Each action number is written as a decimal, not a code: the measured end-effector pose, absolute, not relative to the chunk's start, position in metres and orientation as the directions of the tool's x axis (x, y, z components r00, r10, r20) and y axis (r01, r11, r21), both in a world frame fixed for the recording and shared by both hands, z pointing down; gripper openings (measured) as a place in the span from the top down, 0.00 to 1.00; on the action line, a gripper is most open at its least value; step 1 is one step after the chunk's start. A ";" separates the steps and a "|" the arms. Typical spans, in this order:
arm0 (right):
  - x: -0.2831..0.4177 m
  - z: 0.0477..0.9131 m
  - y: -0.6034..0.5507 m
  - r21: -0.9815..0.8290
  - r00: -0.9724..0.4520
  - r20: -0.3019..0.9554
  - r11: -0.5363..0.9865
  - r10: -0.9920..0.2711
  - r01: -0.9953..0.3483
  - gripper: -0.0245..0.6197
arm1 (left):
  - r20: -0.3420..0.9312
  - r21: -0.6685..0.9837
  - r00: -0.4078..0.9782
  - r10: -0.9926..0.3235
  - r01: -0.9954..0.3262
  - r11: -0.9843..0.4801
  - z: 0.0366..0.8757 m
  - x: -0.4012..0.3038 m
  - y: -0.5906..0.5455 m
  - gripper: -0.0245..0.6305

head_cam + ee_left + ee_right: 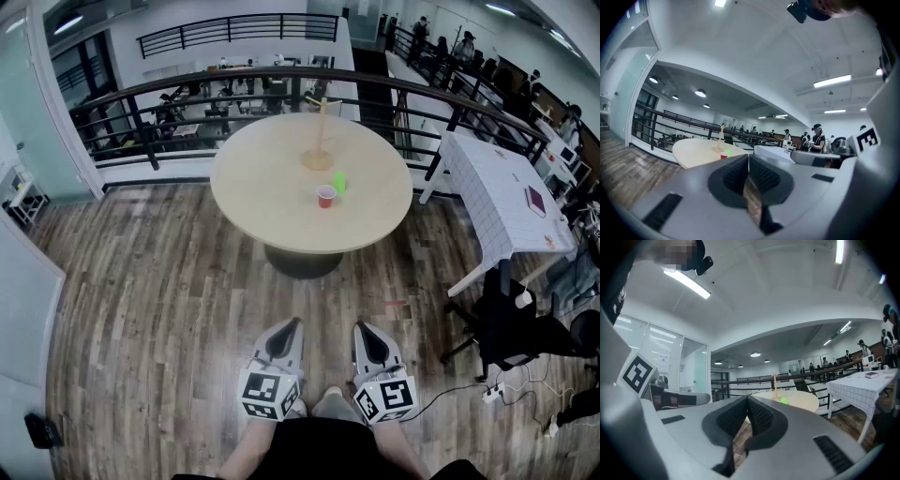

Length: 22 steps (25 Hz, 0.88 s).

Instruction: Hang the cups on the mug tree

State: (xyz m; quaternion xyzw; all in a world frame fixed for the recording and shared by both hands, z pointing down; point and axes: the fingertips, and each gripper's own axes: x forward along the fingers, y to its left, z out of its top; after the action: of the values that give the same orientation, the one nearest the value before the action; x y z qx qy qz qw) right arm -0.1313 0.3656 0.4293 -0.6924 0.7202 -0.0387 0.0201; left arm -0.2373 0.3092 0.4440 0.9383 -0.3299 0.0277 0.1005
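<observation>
A red cup (pixel 326 196) and a green cup (pixel 339 182) stand near the middle of the round beige table (pixel 272 187). Behind them rises the wooden mug tree (pixel 321 137), bare of cups. My left gripper (pixel 288 325) and right gripper (pixel 368 330) are held low and close to the body, over the wooden floor and well short of the table. Both are shut with nothing between the jaws. The left gripper view shows the red cup (pixel 723 155), the green cup (pixel 728 152) and the mug tree (pixel 720 138) far off. In the right gripper view the green cup (pixel 784 401) and the mug tree (pixel 774 383) are distant.
A dark railing (pixel 187 94) curves behind the table. To the right stands a white table with a grid-pattern cloth (pixel 502 192), and a black office chair (pixel 511 323) sits near it. Wooden floor (pixel 169 309) lies between me and the round table.
</observation>
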 end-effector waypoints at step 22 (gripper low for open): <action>-0.137 0.430 0.358 -0.094 -0.026 0.030 0.023 -0.999 -0.995 0.95 | 0.109 0.197 0.786 -0.608 -0.617 -0.762 0.447 -0.245 0.299 0.94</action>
State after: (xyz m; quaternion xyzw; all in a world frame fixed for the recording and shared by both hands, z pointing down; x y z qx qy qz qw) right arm -0.1371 0.3582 0.4302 -0.6976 0.7148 -0.0442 0.0220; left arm -0.2449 0.2989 0.4468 0.9385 -0.3264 0.0191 0.1114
